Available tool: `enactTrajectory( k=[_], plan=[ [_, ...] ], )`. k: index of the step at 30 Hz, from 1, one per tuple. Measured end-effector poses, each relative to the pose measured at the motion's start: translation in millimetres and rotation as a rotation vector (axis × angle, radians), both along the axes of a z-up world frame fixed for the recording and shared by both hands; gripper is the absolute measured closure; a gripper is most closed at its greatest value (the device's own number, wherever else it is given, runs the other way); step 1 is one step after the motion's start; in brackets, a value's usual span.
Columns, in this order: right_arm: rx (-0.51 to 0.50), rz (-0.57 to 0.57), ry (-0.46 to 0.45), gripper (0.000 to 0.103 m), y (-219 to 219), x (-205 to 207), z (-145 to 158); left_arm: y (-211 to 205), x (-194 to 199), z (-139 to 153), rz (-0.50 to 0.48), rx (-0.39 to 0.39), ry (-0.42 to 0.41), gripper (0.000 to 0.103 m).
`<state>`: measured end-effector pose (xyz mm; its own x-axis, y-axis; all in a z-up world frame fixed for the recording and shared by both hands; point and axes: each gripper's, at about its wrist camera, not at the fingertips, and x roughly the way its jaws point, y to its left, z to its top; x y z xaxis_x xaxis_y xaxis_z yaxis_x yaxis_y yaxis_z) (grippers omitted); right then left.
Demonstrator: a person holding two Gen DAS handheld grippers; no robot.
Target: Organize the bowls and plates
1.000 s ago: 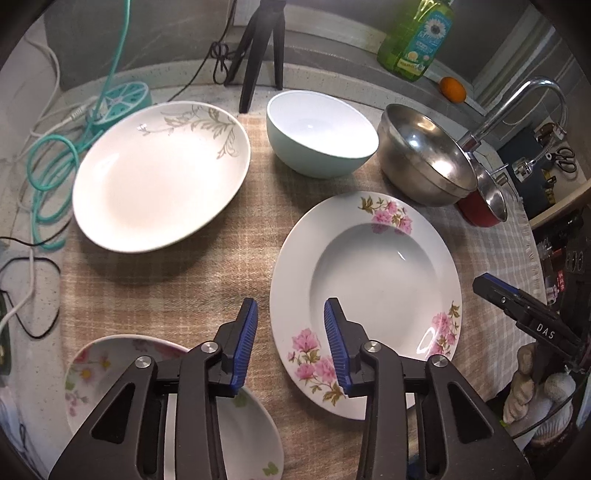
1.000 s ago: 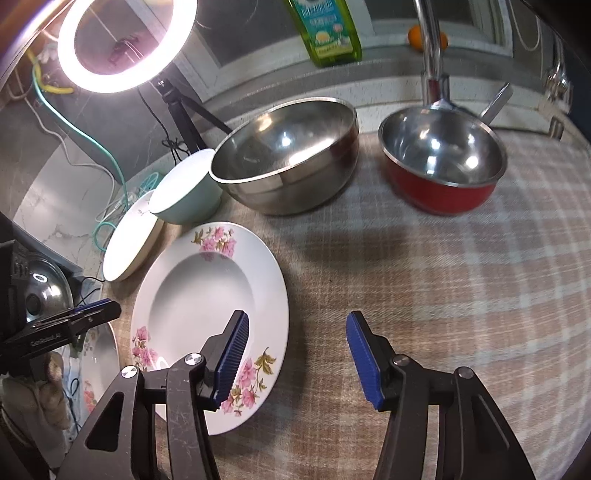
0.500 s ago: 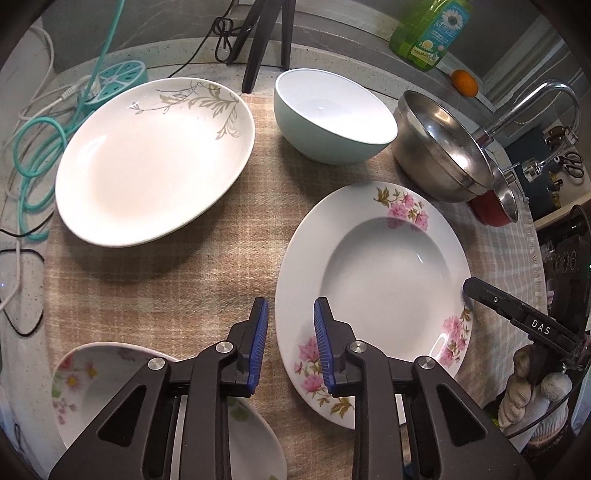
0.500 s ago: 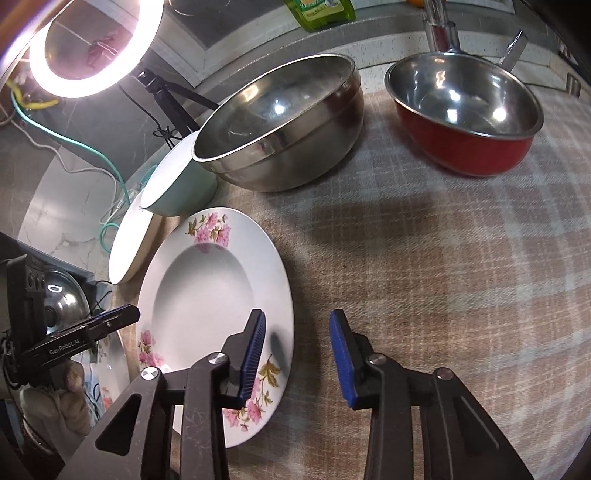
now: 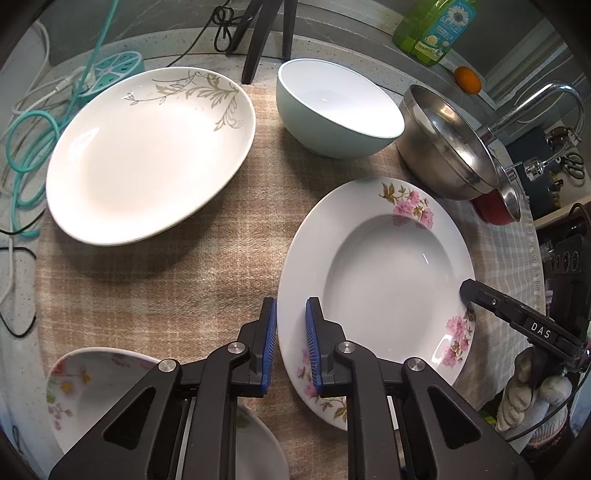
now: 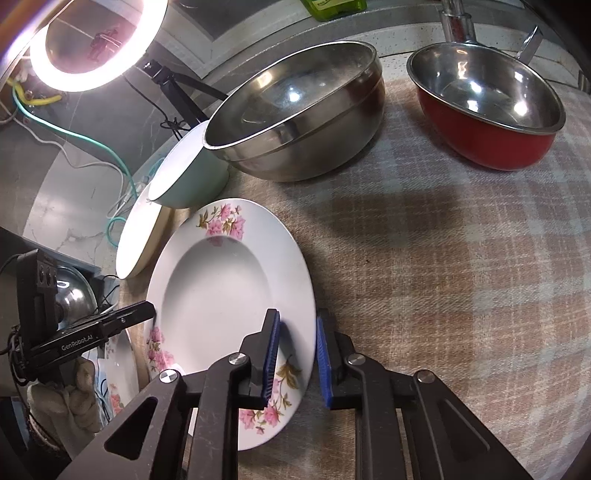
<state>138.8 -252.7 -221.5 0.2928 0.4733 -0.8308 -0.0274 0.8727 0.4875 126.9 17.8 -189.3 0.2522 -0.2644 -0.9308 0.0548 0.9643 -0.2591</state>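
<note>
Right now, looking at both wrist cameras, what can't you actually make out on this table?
- Small floral plate, left wrist view: near half hidden behind the left tool.
- Red-sided steel pan, left wrist view: mostly hidden by the large steel bowl.
- Green soap bottle, right wrist view: cut off by the top edge.
- Whether either tool touches the pink-flowered soup plate: unclear.

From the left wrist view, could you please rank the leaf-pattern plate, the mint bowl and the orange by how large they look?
1. leaf-pattern plate, clearly the largest.
2. mint bowl, though it sits farther back, so it may look smaller than it is.
3. orange, tiny, and farthest from the camera.
</note>
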Motion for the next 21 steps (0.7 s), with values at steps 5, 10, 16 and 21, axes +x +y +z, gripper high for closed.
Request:
enactTrajectory(
  k=[5, 10, 16, 21],
  plan=[
    [0.007, -0.001, 0.004, 0.086, -0.4, 0.5, -0.5, 5.2, 2.5, -2.6, 0.01, -0.034, 0.021, 0.088],
    [0.012, -0.006, 0.012, 0.086, -3.3, 0.7, -1.7, 6.9, 3.9, -4.2, 0.016, -0.051, 0.033, 0.088],
    [0.004, -0.009, 0.015, 0.086, -1.8, 0.4, -0.7, 8.2, 3.6, -4.4, 0.028, -0.059, 0.032, 0.089],
    [0.004, -0.014, 0.022, 0.086, -2.4, -0.4, -0.9, 5.8, 1.4, -3.1, 0.027, -0.045, 0.025, 0.089]
  ],
)
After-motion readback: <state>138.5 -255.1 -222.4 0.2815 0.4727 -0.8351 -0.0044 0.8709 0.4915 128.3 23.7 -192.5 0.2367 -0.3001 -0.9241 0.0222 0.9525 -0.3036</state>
